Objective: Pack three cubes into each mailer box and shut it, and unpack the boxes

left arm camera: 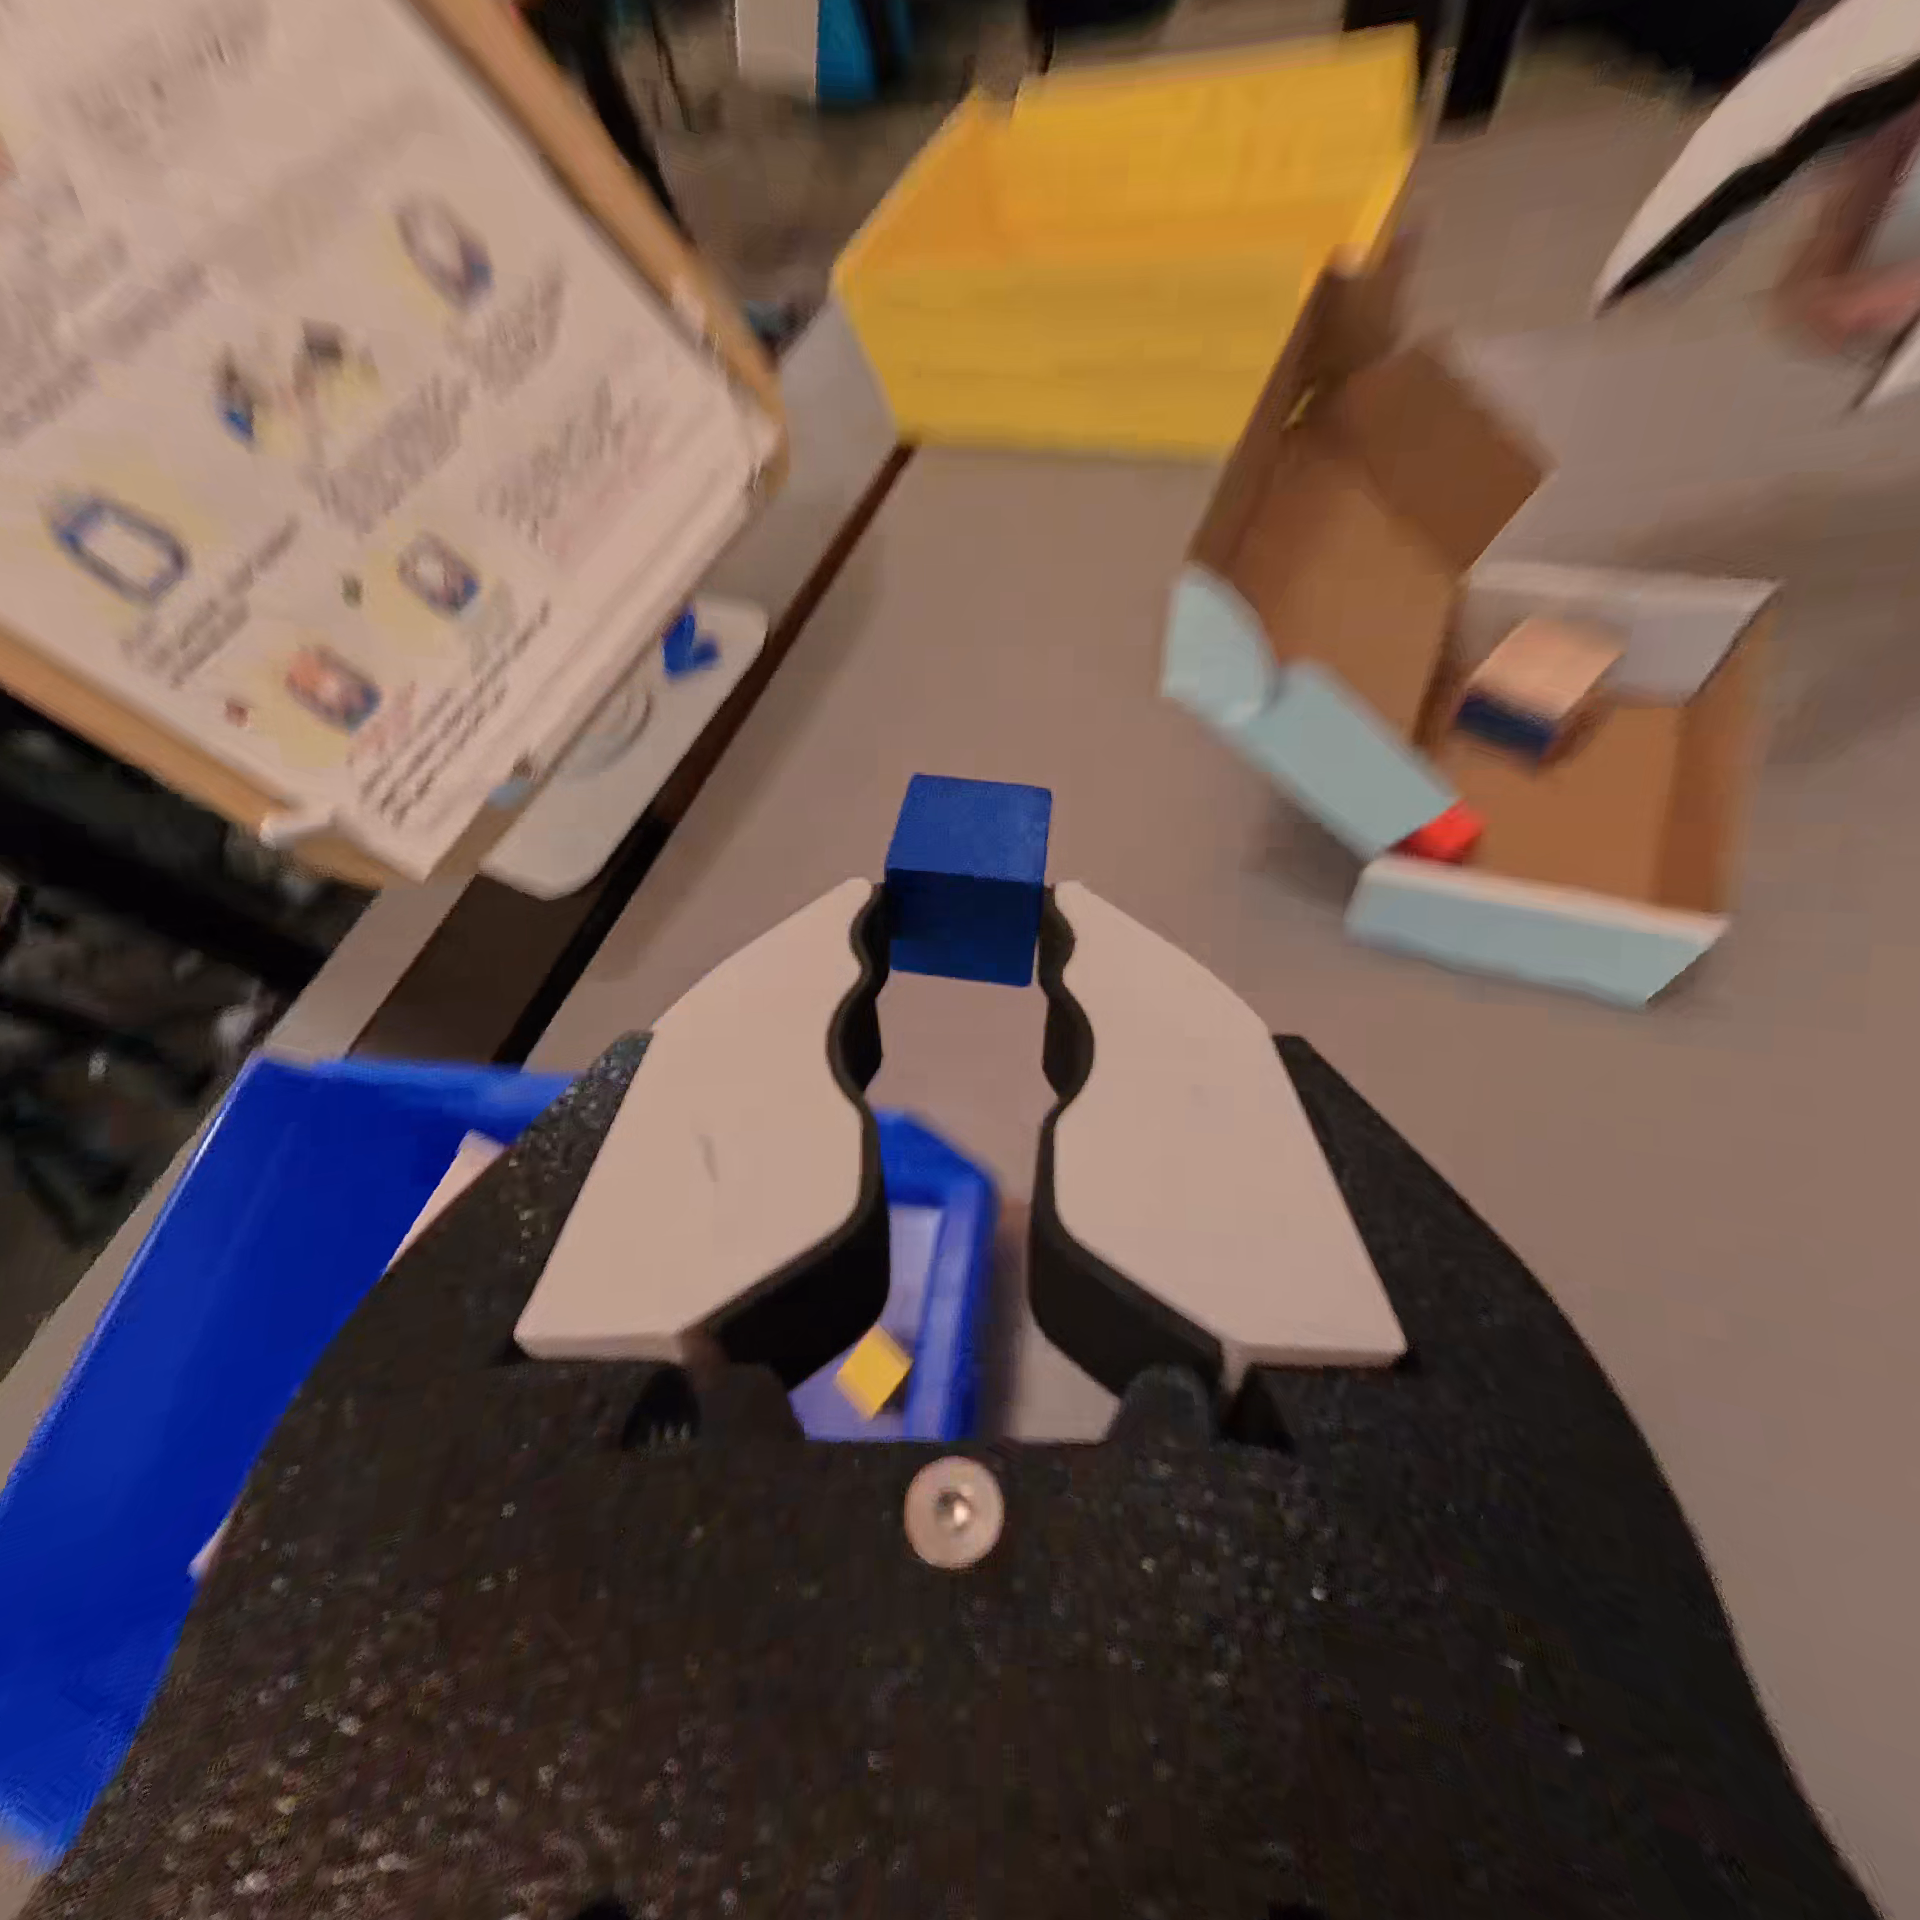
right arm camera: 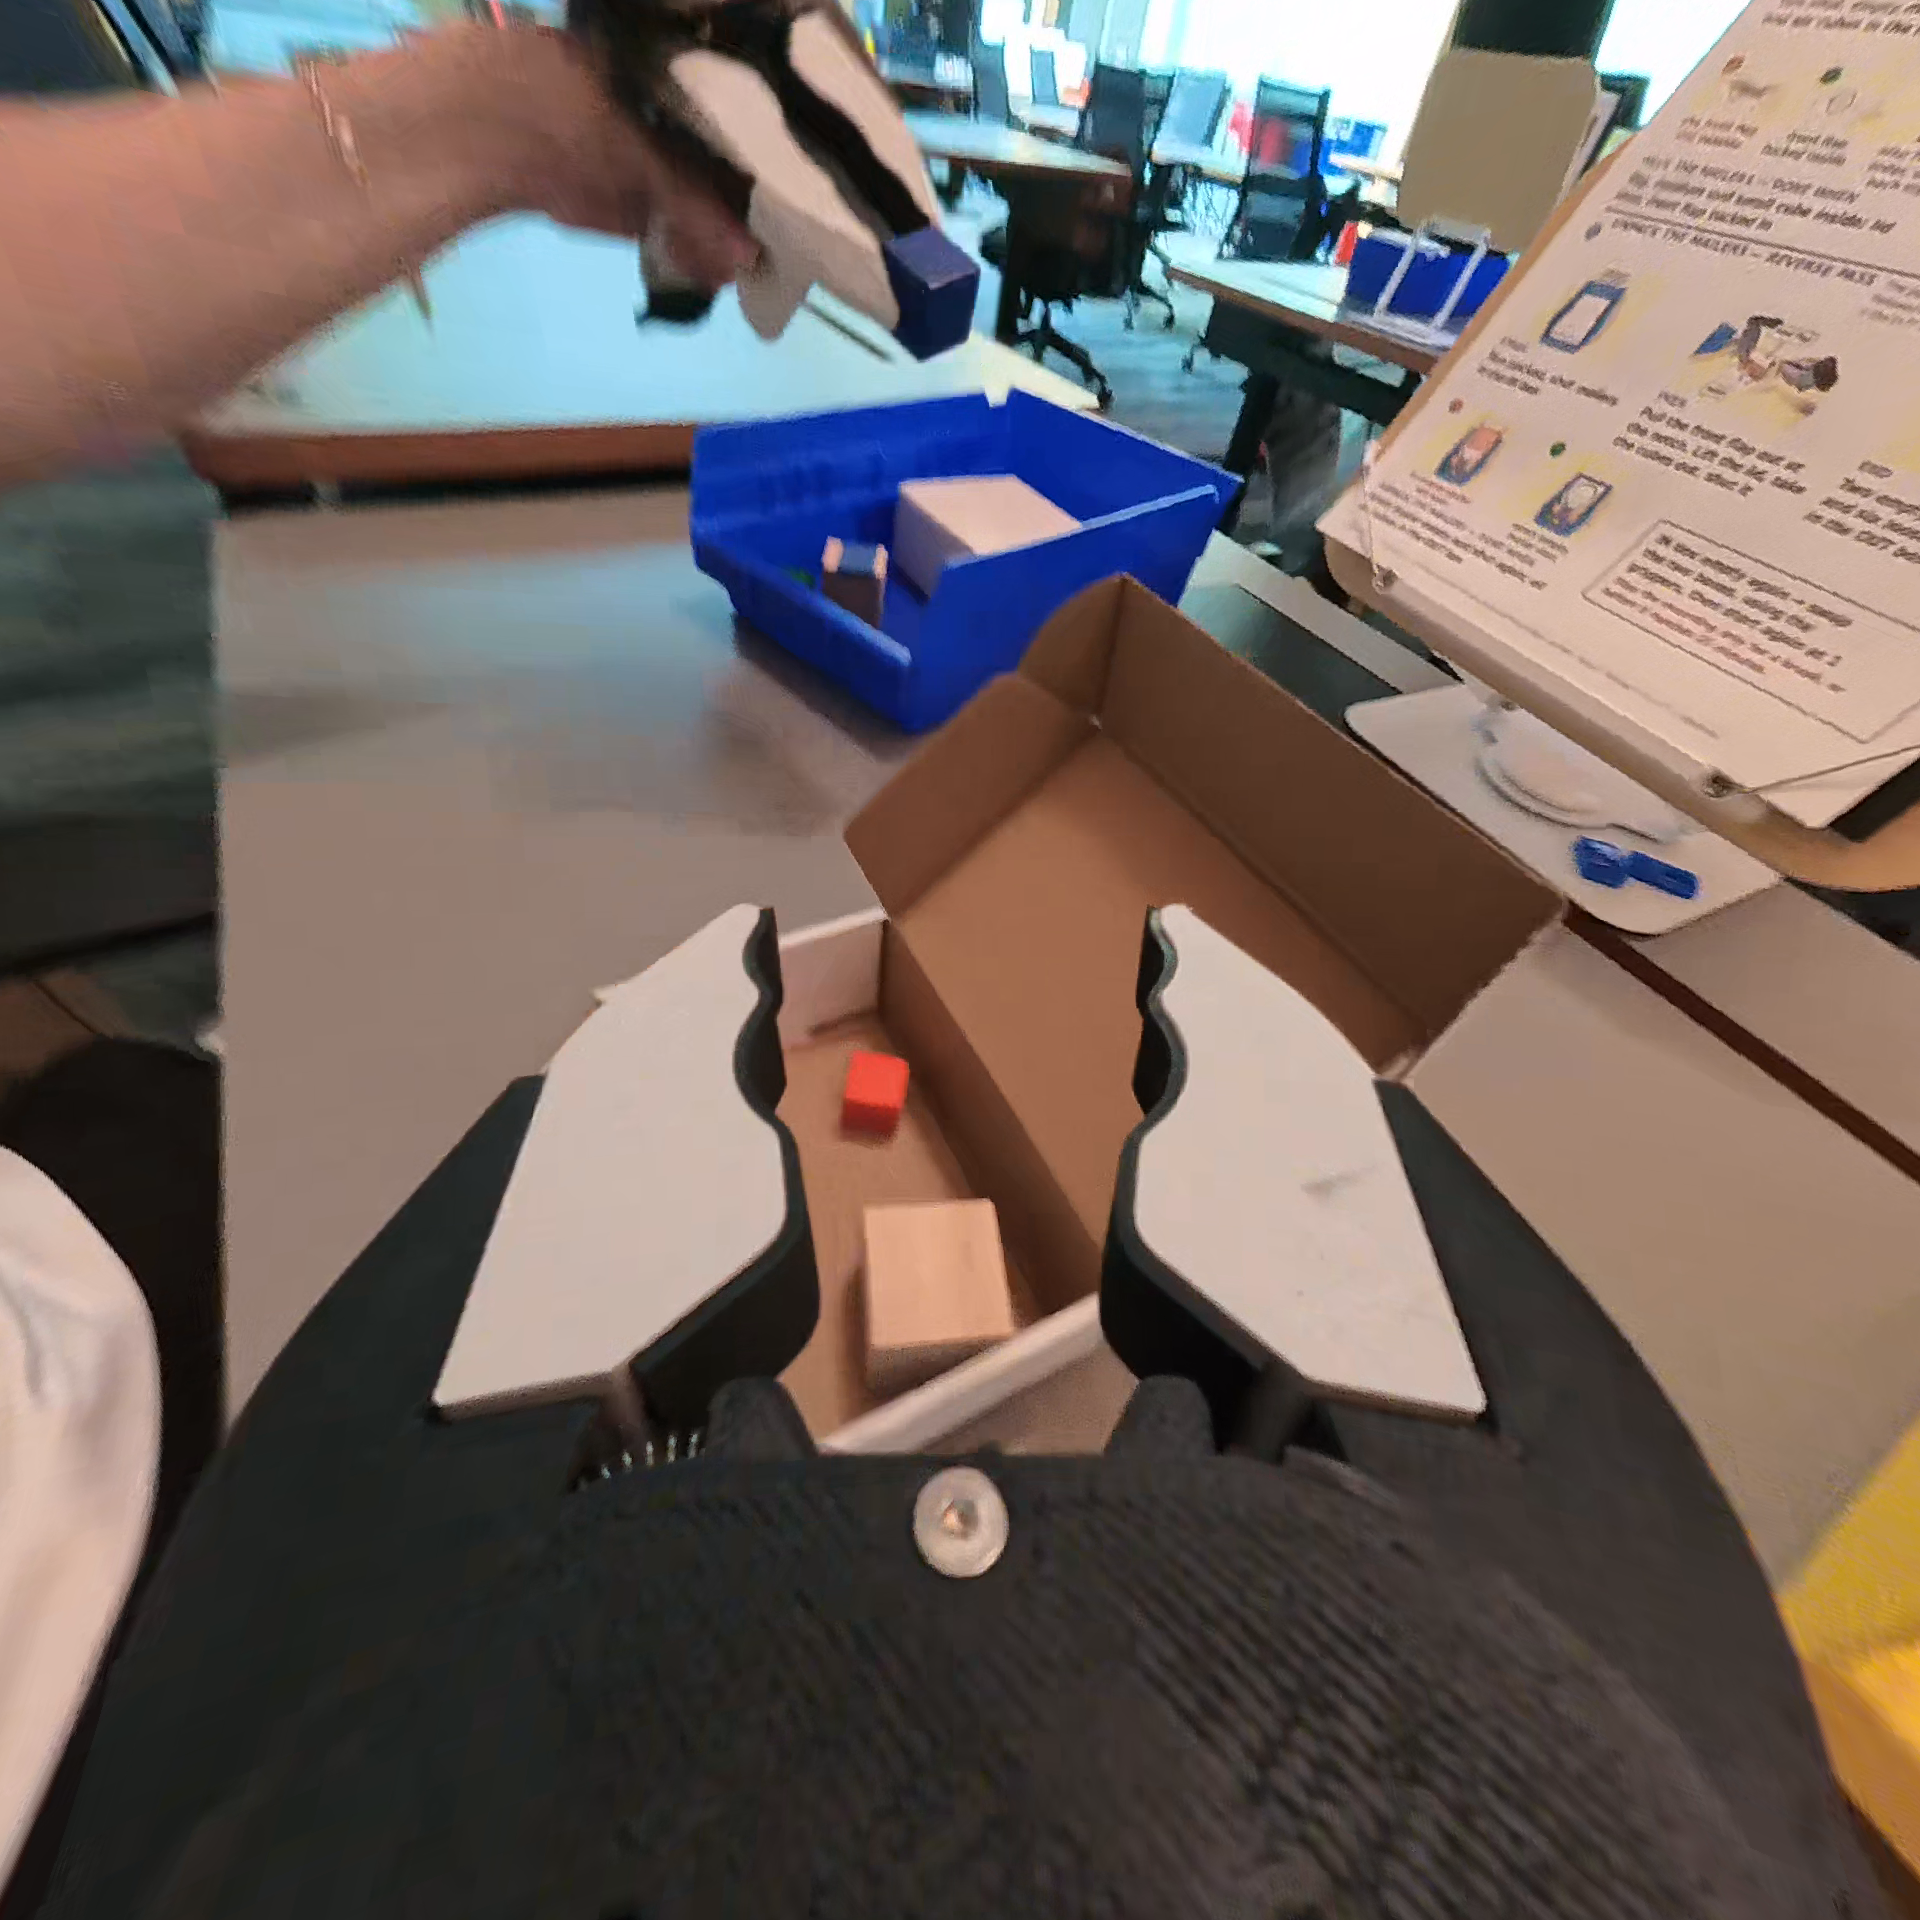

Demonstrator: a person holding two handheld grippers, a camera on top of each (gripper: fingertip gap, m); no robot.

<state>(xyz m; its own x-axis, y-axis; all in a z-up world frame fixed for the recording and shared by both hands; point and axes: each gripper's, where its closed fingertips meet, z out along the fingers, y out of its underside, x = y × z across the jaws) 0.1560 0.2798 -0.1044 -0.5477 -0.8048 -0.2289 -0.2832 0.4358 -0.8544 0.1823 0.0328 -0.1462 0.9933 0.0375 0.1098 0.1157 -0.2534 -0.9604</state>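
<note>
Above the table [left arm camera: 1039, 623], the left gripper [left arm camera: 964, 894] has its jaws clamped on a blue cube [left arm camera: 966, 883]; the right gripper [right arm camera: 961, 925], jaws wide apart and empty, hovers over the open mailer box [right arm camera: 1195, 831].

Instruction board [left arm camera: 343, 436] blurred — blue bin [left arm camera: 208, 1351] partly hidden.

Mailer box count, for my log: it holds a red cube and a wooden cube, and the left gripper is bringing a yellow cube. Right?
Not quite. The cube in the left gripper is a blue cube, as the left wrist view shows. The mailer box does hold the red cube and wooden cube.
</note>
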